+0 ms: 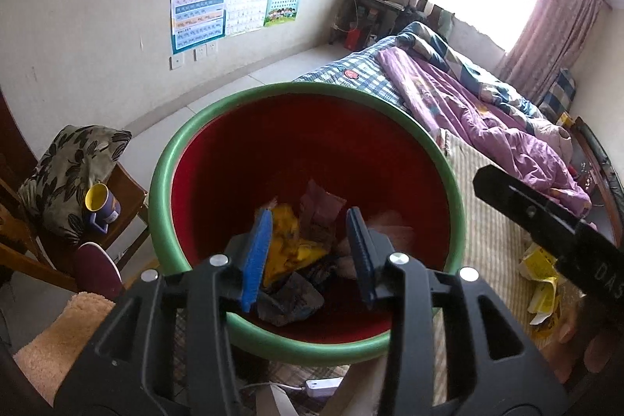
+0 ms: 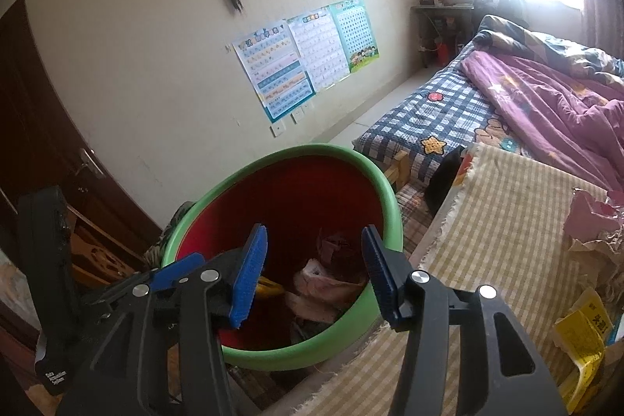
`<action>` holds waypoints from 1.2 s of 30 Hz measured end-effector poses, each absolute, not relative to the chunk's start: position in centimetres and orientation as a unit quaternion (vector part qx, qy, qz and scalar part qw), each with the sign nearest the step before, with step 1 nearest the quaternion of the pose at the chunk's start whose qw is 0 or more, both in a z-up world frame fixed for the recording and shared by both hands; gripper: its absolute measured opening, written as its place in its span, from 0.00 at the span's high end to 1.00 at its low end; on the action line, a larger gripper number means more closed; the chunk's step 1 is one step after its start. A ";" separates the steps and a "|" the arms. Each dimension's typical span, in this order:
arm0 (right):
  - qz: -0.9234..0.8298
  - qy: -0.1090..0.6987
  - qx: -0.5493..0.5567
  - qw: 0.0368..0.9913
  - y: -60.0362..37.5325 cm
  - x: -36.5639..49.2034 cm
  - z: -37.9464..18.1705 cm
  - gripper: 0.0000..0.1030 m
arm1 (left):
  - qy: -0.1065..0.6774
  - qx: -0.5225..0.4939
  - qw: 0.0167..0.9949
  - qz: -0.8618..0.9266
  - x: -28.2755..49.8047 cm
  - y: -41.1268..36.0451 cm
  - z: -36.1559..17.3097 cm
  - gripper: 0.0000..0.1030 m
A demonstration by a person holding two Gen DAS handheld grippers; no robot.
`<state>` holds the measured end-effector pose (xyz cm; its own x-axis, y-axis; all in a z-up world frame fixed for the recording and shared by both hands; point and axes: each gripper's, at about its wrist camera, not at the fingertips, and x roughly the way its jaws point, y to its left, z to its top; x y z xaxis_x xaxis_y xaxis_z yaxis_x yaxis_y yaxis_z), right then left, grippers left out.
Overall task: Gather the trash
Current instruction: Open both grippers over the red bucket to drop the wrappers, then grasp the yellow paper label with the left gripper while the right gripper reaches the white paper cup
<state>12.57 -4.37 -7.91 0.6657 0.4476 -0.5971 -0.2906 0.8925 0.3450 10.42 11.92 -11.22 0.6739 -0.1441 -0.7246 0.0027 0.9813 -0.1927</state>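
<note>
**Both grippers over the bin, jaws open, nothing held**

Left gripper [image 1: 308, 252]: above the near rim of the trash bin [image 1: 167, 158], green rim, red inside. Jaws parted, blue pads clear of everything. Between them only the bin's contents far below: yellow wrapper [image 1: 290, 248], pinkish crumpled paper [image 1: 390, 227], dark scraps.

Right gripper [image 2: 314, 271]: same bin, seen from its right side. Jaws apart, nothing between the pads. Pale pink wad [image 2: 323, 283] and a bit of yellow lie in the bin bottom past the fingers.

Each gripper shows in the other's view: right one at the right edge of the left wrist view, left one at the left edge of the right wrist view.

Trash not yet in the bin: yellow packaging [image 2: 581, 338] on the checked cloth [image 2: 507, 221], near right; crumpled pink and tan paper [image 2: 596, 229] just beyond it.

Bin stands just left of the cloth. Chair with cushion and mug [image 1: 102, 203] left of the bin. Bed with purple quilt [image 1: 487, 104] far right.
</note>
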 end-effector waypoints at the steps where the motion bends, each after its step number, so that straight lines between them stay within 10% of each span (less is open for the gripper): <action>1: 0.203 0.353 0.111 0.907 -4.5 12.5 -7.8 0.51 | 0.403 -0.088 0.910 -0.041 10.4 11.8 -11.2 0.63; 22: 0.073 0.341 0.151 0.925 -20.9 3.0 -7.1 0.51 | 0.385 -0.036 0.922 0.017 5.9 9.1 -11.2 0.63; 36: -0.039 0.351 0.194 0.915 -33.3 -3.0 -9.9 0.51 | 0.449 -0.031 0.859 -0.244 5.2 -10.2 -11.5 0.64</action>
<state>-3.01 -33.29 -9.86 0.7500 0.0652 -0.6582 0.2082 0.9213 0.3285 5.17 -10.16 -11.53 0.4778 -0.4466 -0.7565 0.3914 0.8792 -0.2718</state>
